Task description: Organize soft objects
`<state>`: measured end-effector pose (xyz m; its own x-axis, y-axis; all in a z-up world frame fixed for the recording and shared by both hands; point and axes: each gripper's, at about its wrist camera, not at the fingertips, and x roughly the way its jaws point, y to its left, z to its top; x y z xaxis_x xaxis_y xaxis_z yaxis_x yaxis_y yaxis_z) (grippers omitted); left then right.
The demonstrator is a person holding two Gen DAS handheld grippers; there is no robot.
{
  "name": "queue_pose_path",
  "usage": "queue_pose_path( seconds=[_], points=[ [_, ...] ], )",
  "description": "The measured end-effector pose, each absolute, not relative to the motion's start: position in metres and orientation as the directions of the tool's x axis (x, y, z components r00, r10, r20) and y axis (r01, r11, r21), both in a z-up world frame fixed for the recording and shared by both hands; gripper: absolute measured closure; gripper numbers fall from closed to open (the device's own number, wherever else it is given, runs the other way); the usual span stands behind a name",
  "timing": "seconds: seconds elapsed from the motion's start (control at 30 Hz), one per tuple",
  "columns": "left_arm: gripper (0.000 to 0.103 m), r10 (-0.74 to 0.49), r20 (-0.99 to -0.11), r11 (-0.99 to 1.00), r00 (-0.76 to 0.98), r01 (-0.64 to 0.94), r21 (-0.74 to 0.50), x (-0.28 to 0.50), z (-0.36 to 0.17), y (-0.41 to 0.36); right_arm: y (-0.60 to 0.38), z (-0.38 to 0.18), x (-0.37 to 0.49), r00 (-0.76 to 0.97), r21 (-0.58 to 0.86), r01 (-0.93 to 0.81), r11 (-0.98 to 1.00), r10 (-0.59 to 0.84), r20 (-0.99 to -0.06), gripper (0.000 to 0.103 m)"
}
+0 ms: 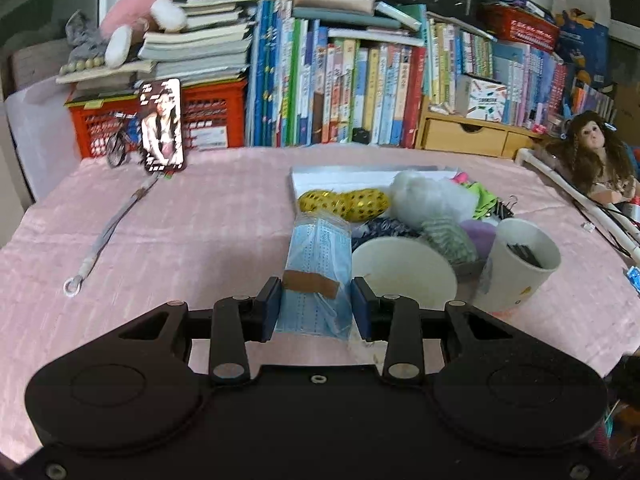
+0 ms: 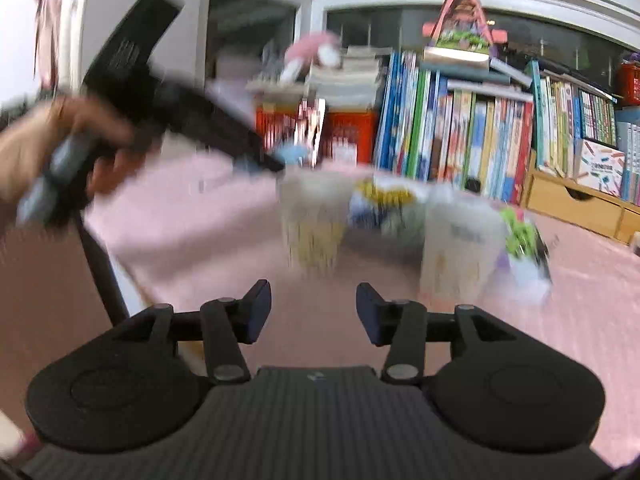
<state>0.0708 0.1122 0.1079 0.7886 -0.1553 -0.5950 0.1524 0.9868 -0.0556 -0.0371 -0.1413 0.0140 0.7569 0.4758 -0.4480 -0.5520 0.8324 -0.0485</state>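
Left gripper [image 1: 316, 312] pinches crinkly wrapped blue mask [image 1: 316, 256].

Both wrist cameras look forward and slightly down, low over the table [image 1: 200, 220], facing the books [image 1: 340, 92]. Right view blurred. Shared: cups [image 1: 520, 264], books.

Motion blur smeared the two cups [image 2: 314, 220] and the hand [image 2: 48, 148] in the right wrist view, hiding their detail.
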Motion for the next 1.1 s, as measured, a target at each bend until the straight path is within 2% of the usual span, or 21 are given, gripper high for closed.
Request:
queue_pose_path(
  seconds=[0.2, 0.23, 0.3, 0.43, 0.6, 0.97, 1.1],
  points=[
    [0.068, -0.146, -0.608, 0.988, 0.78, 0.142, -0.054, 0.068, 0.099, 0.118, -0.145, -0.008, -0.034, 0.591, 0.065, -0.647, 0.76, 0.553, -0.587, 0.039],
    [0.068, -0.145, -0.609, 0.988, 0.78, 0.141, -0.055, 0.068, 0.098, 0.12, -0.144, -0.013, -0.041, 0.573, 0.054, -0.679, 0.733, 0.574, -0.584, 0.033],
    [0.068, -0.142, -0.612, 0.989, 0.778, 0.136, -0.057, 0.069, 0.097, 0.119, -0.138, -0.019, -0.057, 0.573, -0.037, -0.728, 0.684, 0.579, -0.58, 0.029],
    [0.068, -0.154, -0.611, 0.987, 0.777, 0.148, -0.061, 0.067, 0.096, 0.117, -0.137, -0.017, -0.057, 0.529, 0.034, -0.741, 0.671, 0.614, -0.585, 0.033],
    [0.068, -0.153, -0.596, 0.987, 0.788, 0.154, -0.049, 0.065, 0.099, 0.114, -0.147, 0.002, -0.05, 0.572, 0.065, -0.712, 0.699, 0.631, -0.524, 0.033],
    [0.068, -0.12, -0.571, 0.992, 0.812, 0.121, -0.036, 0.061, 0.105, 0.121, -0.154, 0.015, -0.011, 0.732, 0.019, -0.536, 0.844, 0.476, -0.488, 0.033],
    [0.068, -0.076, -0.565, 0.997, 0.821, 0.08, -0.018, 0.061, 0.099, 0.132, -0.16, 0.014, 0.008, 0.77, 0.029, -0.432, 0.902, 0.385, -0.509, 0.032]
  ],
)
